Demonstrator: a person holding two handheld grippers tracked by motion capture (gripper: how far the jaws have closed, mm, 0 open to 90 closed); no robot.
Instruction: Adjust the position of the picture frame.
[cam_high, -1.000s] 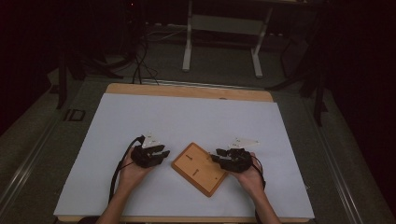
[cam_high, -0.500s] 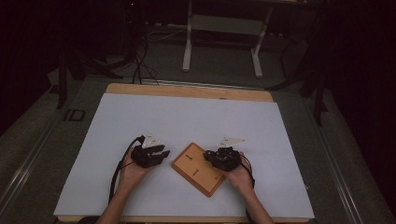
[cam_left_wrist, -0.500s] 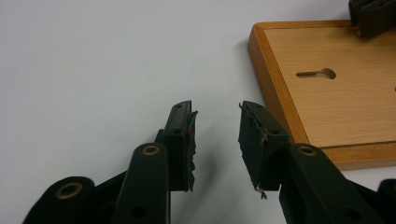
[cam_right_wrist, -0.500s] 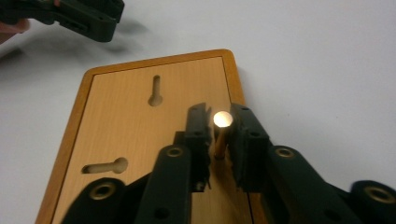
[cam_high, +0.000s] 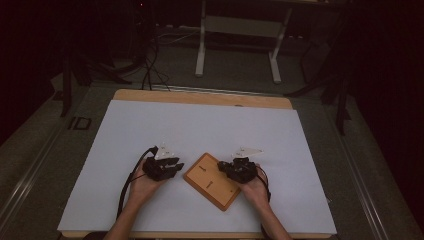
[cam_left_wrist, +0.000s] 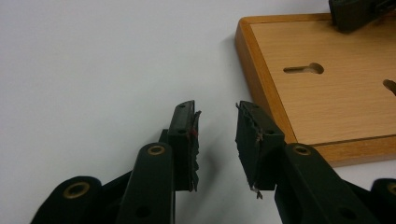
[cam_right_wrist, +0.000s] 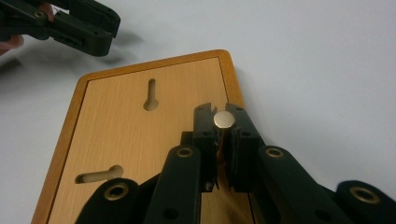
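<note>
A wooden board (cam_high: 212, 181) lies flat on a white sheet (cam_high: 200, 130) that covers most of a table (cam_high: 200, 96), whose pale wooden rim shows along the far edge. The board is a rounded rectangle with a darker raised border and two keyhole slots (cam_right_wrist: 150, 94) cut into its lighter face. It lies askew between the two grippers, close to the person's side of the table.

The right gripper (cam_right_wrist: 222, 122) reaches over the board from its right corner. Its jaws have just been closing and now pinch a small brass-coloured round knob (cam_right_wrist: 224, 119) that stands up from the board; the knob's head shows between the jaw tips, both pads pressed to its stem. One keyhole slot lies ahead and to the left of these jaws, the other beside their left arm.

The left gripper (cam_left_wrist: 215, 122) rests low over the white sheet just off the board's left edge. Its jaws have just been closing a little but stand apart, with nothing but bare sheet between them. The board's bordered corner lies right beside the right jaw, not touching it as far as can be seen.

Beyond the table the room is dark: a grey carpeted floor (cam_high: 240, 75), a white metal frame (cam_high: 239, 35) on two feet, loose black cables (cam_high: 150, 70) and dark stands at either side.
</note>
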